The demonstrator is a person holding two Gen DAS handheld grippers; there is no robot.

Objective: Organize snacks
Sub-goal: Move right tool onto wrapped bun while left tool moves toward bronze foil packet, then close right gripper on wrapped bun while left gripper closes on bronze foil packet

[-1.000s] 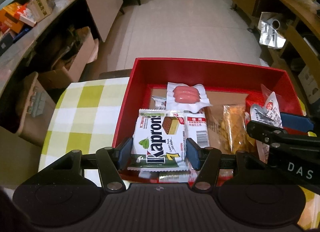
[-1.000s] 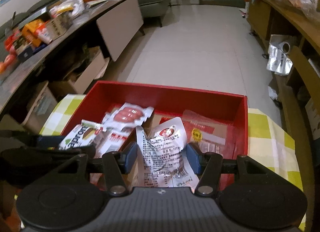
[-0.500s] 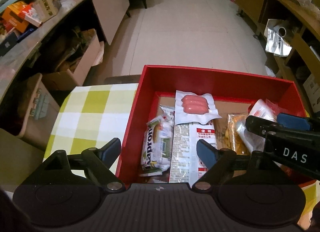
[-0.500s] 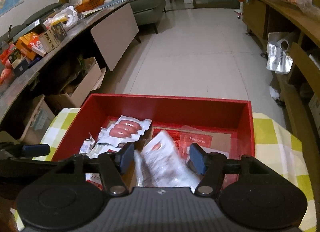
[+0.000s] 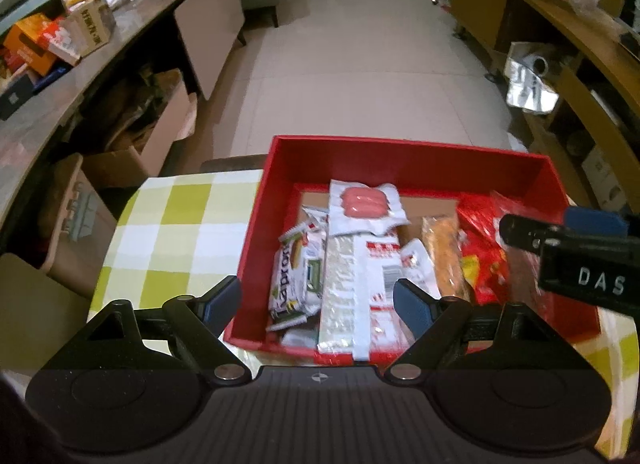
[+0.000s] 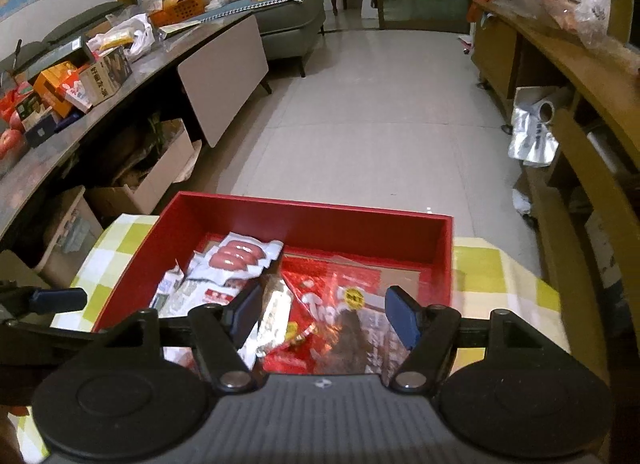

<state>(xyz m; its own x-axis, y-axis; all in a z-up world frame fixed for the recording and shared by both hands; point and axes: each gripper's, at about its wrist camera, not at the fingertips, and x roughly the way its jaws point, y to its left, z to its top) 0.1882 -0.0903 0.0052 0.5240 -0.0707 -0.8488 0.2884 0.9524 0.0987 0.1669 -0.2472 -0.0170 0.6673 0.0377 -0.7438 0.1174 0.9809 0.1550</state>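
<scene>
Your left gripper (image 5: 317, 302): jaws wide apart, holding nothing, above the box's near-left rim | your right gripper (image 6: 323, 312): jaws wide apart, empty, over the red packet (image 6: 340, 304) | snacks: all inside the red box (image 5: 400, 151) on the checked tablecloth (image 5: 180, 223); sausage pack (image 5: 364, 201) near its far wall

left claw (image 5: 317, 306) spread wide, right claw (image 6: 325, 314) likewise, both empty
</scene>
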